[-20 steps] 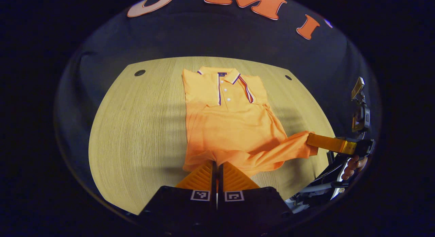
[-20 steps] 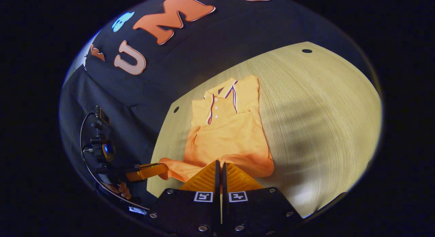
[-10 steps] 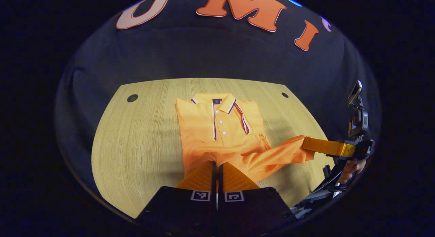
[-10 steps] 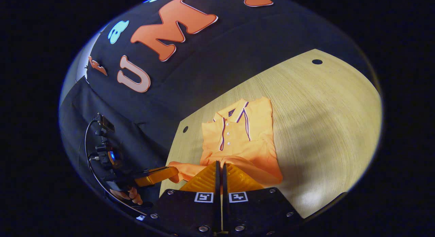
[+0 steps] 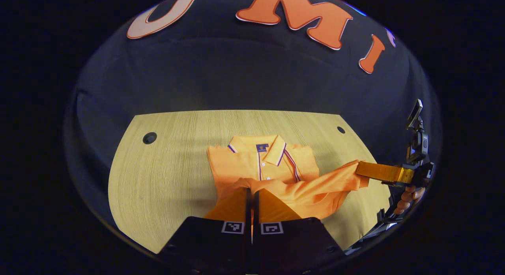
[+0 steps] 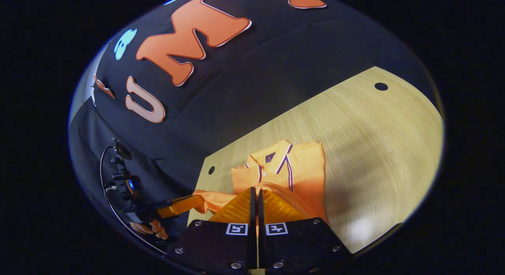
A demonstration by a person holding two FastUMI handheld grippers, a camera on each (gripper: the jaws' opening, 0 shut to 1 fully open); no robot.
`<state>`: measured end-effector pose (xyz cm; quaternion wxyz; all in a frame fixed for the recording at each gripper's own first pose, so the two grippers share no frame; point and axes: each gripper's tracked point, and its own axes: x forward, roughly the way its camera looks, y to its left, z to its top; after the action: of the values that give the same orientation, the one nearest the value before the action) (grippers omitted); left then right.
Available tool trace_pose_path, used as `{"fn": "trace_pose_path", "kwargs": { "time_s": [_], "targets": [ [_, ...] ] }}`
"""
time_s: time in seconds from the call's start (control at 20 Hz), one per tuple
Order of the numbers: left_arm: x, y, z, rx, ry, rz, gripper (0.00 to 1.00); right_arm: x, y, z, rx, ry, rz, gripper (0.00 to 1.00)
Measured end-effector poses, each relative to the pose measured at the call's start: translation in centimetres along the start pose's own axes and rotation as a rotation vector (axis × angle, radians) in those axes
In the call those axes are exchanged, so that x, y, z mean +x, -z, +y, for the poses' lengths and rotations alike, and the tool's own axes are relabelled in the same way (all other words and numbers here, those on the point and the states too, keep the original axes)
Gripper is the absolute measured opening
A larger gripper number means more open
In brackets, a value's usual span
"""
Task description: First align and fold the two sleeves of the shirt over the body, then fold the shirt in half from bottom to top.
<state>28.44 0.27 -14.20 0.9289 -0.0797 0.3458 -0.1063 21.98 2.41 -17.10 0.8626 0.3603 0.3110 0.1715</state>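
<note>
Cloth like this is light and limp: the orange shirt [image 5: 272,168] lies collar-up on the wooden table [image 5: 165,172], its hem sagging between two pinches. The left gripper [image 5: 251,196] and right gripper [image 6: 255,196] are each closed on a bottom corner, the sensible hold.

legible text: none | polo shirt [image 5: 272,164] collar label [image 5: 261,147]: small dark patch, too small to read | left gripper [image 5: 251,192] and right gripper [image 6: 255,192] bodies: square black-and-white coded markers [image 5: 232,227], patterns, no letters or numbers
</note>
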Motion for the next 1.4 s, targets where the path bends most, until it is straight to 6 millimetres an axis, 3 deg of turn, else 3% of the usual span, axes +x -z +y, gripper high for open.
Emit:
{"fn": "trace_pose_path", "kwargs": {
  "time_s": [0.2, 0.4, 0.6, 0.75, 0.85, 0.9, 0.95, 1.0, 1.1, 1.15, 1.2, 1.25, 1.4],
  "targets": [
    [4.1, -3.2, 1.9, -0.006, 0.005, 0.013, 0.01, 3.6, -3.2, -0.2, 0.001, 0.012, 0.002, 0.02],
    [7.9, -3.9, 3.4, -0.016, 0.012, 0.063, 0.01, 7.3, -5.0, -1.8, 0.005, 0.072, 0.021, 0.02],
    [11.6, -4.1, 5.0, -0.05, 0.006, 0.126, 0.01, 10.4, -5.7, -4.1, 0.034, 0.129, 0.073, 0.02],
    [12.9, -3.4, 6.0, -0.058, 0.007, 0.168, 0.01, 12.2, -6.3, -5.9, 0.023, 0.189, 0.094, 0.02],
    [13.7, -3.1, 6.9, -0.043, -0.026, 0.171, 0.06, 13.4, -6.2, -7.8, 0.034, 0.258, 0.125, 0.02],
    [13.5, -3.1, 7.8, -0.035, -0.05, 0.173, 0.24, 14.0, -5.6, -8.2, 0.069, 0.275, 0.153, 0.02],
    [13.5, -3.2, 8.6, -0.025, -0.077, 0.175, 0.33, 13.9, -5.5, -8.3, 0.087, 0.282, 0.16, 0.04],
    [13.5, -3.4, 9.2, -0.009, -0.1, 0.171, 0.55, 13.6, -5.9, -8.3, 0.077, 0.287, 0.143, 0.24],
    [12.8, -4.1, 9.6, 0.005, -0.124, 0.141, 1.0, 12.8, -7.0, -8.6, 0.029, 0.297, 0.098, 0.5],
    [12.8, -4.5, 9.7, 0.01, -0.142, 0.114, 1.0, 12.3, -7.2, -8.7, 0.018, 0.305, 0.089, 0.74],
    [12.4, -4.9, 9.6, 0.01, -0.148, 0.087, 0.99, 11.8, -7.5, -8.4, -0.001, 0.309, 0.072, 0.87],
    [11.9, -5.2, 9.5, 0.004, -0.155, 0.061, 0.99, 11.4, -8.0, -8.3, -0.036, 0.313, 0.051, 0.95],
    [9.1, -6.7, 9.9, -0.028, -0.177, -0.011, 0.99, 9.9, -8.2, -7.0, -0.141, 0.318, 0.012, 0.98]
  ]
}}
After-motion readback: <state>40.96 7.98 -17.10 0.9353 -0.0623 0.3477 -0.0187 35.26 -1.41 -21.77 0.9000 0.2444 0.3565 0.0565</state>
